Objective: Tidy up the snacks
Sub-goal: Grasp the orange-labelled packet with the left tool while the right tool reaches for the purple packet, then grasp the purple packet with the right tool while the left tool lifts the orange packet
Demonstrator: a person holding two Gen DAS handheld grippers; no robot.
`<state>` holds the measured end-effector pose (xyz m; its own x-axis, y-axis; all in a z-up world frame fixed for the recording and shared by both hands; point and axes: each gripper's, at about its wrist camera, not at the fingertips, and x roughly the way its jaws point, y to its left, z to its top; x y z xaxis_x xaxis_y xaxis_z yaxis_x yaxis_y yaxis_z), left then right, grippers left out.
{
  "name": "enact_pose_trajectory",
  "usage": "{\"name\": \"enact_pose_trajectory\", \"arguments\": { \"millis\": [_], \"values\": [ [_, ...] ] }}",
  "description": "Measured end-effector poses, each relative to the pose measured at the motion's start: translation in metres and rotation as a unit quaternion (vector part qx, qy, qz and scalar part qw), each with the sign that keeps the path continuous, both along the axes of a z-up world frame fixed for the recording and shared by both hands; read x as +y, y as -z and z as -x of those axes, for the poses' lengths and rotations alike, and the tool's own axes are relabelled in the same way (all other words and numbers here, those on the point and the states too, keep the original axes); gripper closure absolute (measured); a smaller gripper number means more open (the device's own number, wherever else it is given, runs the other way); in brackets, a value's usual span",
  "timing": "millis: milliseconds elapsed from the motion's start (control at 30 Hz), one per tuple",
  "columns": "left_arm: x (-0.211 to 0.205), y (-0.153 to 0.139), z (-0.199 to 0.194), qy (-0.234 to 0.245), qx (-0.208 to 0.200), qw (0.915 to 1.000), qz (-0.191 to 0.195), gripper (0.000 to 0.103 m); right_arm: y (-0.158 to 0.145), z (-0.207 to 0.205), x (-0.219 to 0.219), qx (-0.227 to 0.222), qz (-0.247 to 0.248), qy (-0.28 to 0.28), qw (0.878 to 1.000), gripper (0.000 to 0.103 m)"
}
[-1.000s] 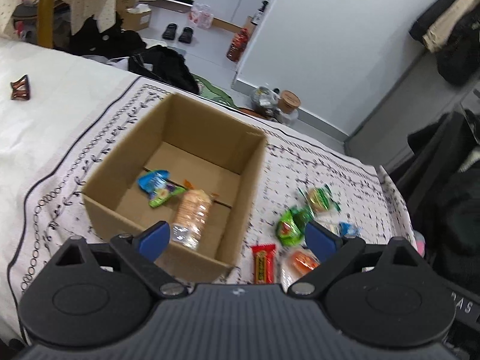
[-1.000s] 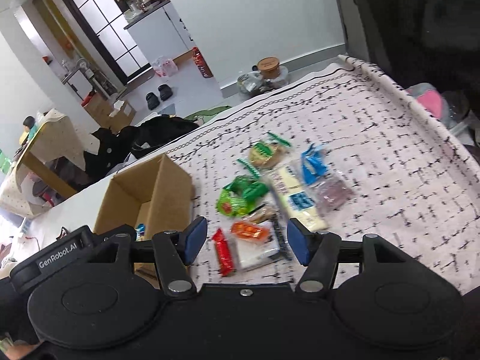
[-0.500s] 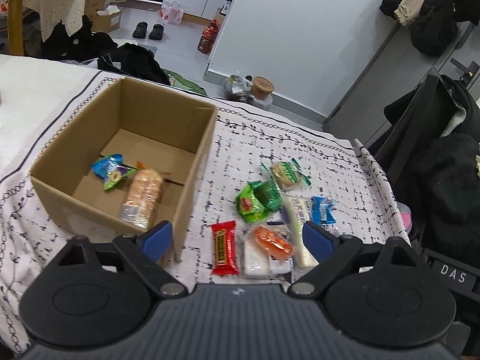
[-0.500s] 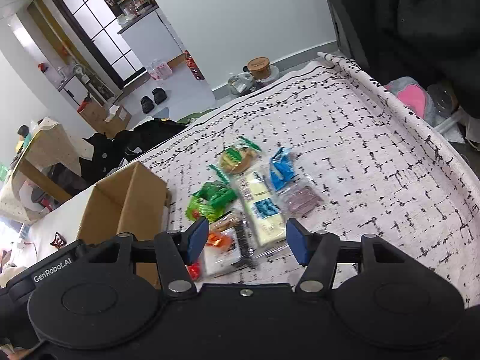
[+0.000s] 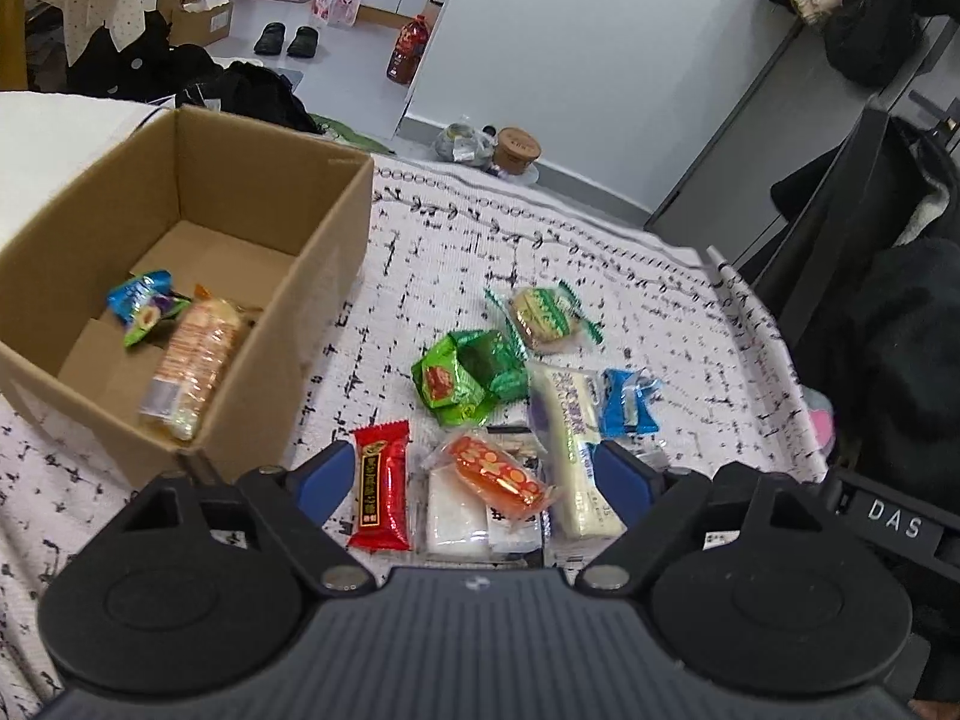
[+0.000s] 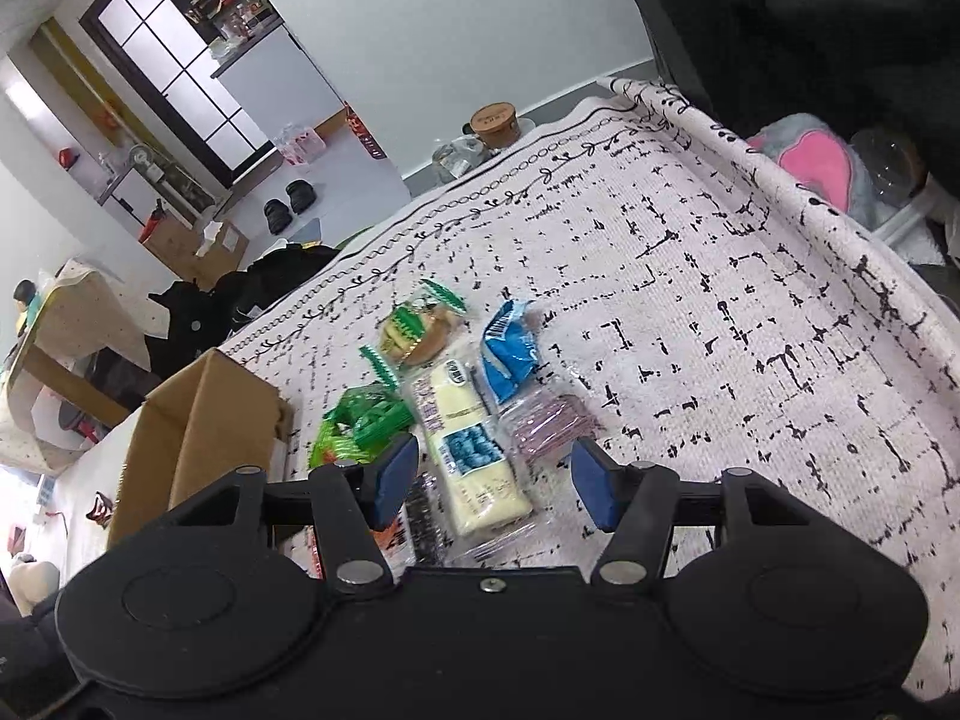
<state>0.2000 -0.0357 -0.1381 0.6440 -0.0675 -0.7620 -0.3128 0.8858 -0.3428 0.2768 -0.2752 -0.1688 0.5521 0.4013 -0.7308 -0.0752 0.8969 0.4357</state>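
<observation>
The left gripper (image 5: 474, 477), jaws closing on nothing yet, straddles the orange packet (image 5: 501, 476) lying slantwise beside the box (image 5: 312, 276); the right gripper (image 6: 493, 483) hangs spread, empty.

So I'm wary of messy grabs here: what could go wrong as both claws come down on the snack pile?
The left claw, its jaws closing, straddles the orange packet lying on white packets, so it may pinch several. The right claw frames the long cream bar, overlapped by neighbours. Both target one pile, so they may collide.
</observation>
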Motion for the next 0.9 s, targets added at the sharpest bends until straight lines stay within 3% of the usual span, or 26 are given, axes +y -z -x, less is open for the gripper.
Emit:
{"name": "enact_pose_trajectory", "arguments": {
  "millis": [300,433,533,767,900],
  "values": [
    [-0.011,0.035,-0.024,-0.002,0.044,0.9990,-0.008,0.018,0.022,-0.021,0.005,0.001,0.016,-0.016,1.000,0.045],
    [-0.014,0.046,-0.032,-0.007,0.061,0.9980,-0.014,0.019,0.032,-0.029,0.006,0.008,0.017,-0.021,1.000,0.039],
    [-0.016,0.050,-0.035,-0.010,0.067,0.9975,-0.022,0.026,0.036,-0.034,0.010,0.010,0.019,-0.029,0.999,0.037],
    [-0.002,0.051,-0.036,-0.044,0.079,0.9955,-0.030,0.074,0.044,-0.040,0.016,0.015,0.027,-0.038,0.999,0.031],
    [0.003,0.049,-0.035,-0.048,0.076,0.9957,-0.022,0.080,0.046,-0.042,0.021,0.017,0.036,-0.046,0.998,0.031]
  ]
}}
